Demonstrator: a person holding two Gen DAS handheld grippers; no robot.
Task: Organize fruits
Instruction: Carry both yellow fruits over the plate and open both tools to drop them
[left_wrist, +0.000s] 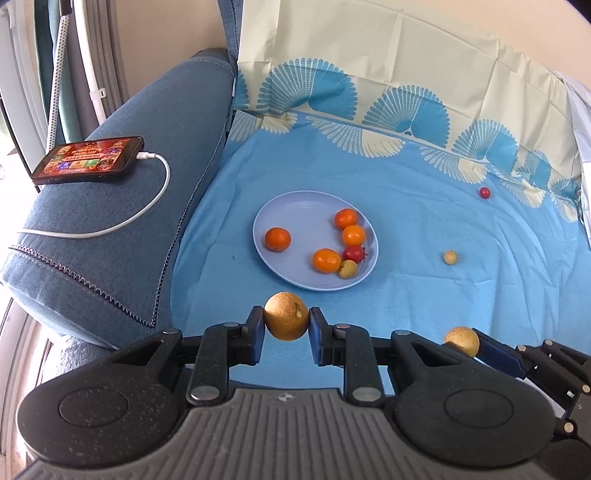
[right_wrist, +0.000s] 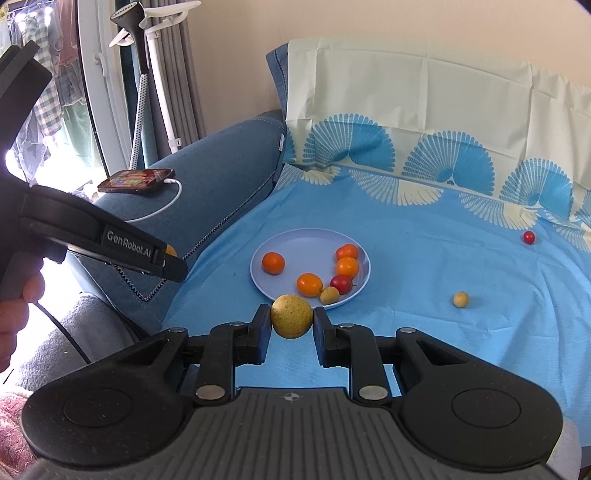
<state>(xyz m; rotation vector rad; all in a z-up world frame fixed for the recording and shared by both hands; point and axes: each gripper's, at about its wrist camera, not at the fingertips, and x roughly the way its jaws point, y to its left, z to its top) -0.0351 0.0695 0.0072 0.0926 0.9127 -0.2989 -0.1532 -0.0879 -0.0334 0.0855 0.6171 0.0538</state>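
I see the left gripper (left_wrist: 286, 320) clamped on a brown round fruit (left_wrist: 286, 320), its casing reading "GenRobot.AI", the right gripper (right_wrist: 291, 320) clamped on a yellow speckled fruit (right_wrist: 291, 320), both just short of the plate (right_wrist: 267, 284) of tangerines.

Left gripper (left_wrist: 286, 320) around tan fruit (left_wrist: 286, 315)

Bright daylight, sharp pictures, fisheye bend at the rims.
Light enters from the window (right_wrist: 22, 92) left of the claw (right_wrist: 291, 320), blown out there; corners darken.
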